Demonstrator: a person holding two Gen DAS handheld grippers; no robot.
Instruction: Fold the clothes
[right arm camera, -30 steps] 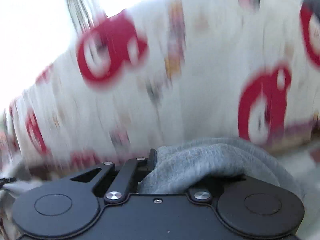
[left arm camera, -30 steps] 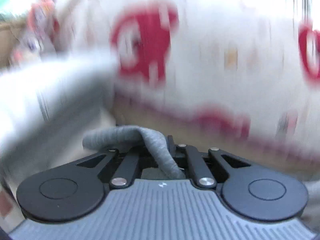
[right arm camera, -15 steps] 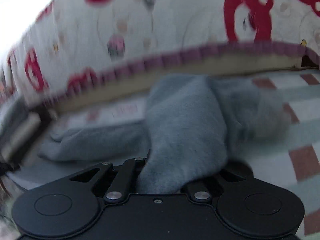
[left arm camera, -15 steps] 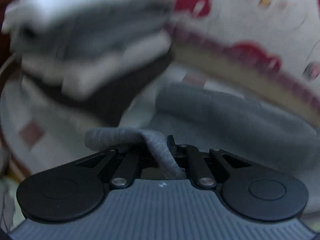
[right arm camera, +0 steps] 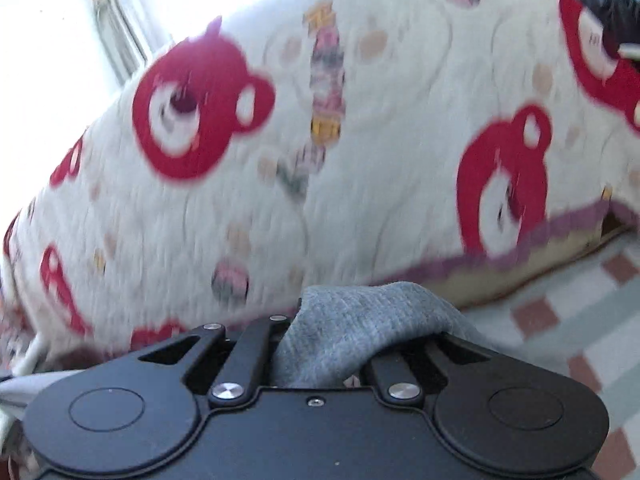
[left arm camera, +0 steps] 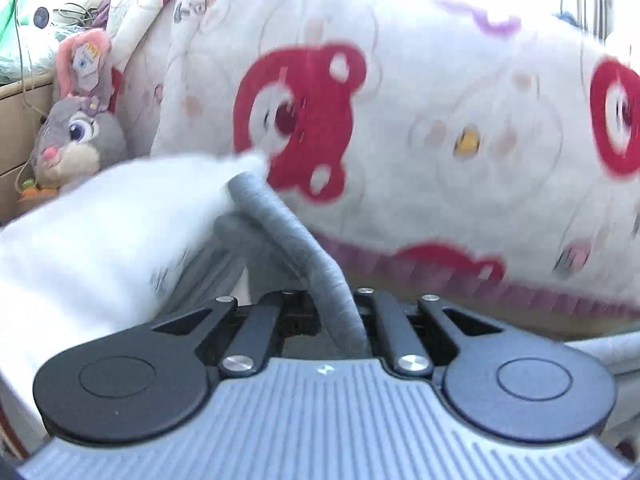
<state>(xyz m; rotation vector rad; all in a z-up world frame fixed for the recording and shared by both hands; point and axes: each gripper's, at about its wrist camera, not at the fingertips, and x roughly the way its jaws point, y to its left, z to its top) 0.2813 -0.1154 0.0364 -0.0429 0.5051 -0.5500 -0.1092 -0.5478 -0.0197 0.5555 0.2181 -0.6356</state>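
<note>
In front of a white quilt point(left arm camera: 440, 128) printed with red bear heads, the left gripper point(left arm camera: 340, 320) is clamped on a rolled edge of the grey garment point(left arm camera: 288, 232). That edge runs as a taut, rope-like band from the closed jaws up and to the left, where it meets a blurred white cloth point(left arm camera: 100, 232) that fills the lower left of the left wrist view. A grey plush rabbit point(left arm camera: 76, 136) with a pink ear sits beside the quilt at the far left, against a pale wooden piece of furniture point(left arm camera: 16, 120).

In the right wrist view, the right gripper point(right arm camera: 320, 356) is also closed on the grey garment point(right arm camera: 360, 332), whose knit fabric bunches thickly over the jaws and drapes off to the right. The same quilt point(right arm camera: 360, 140) rises behind it, edged with a purple border point(right arm camera: 560, 236). To the lower right lies a sheet point(right arm camera: 600, 312) checked in pale green, white and reddish squares. A bright window frame point(right arm camera: 120, 32) shows at the upper left.
</note>
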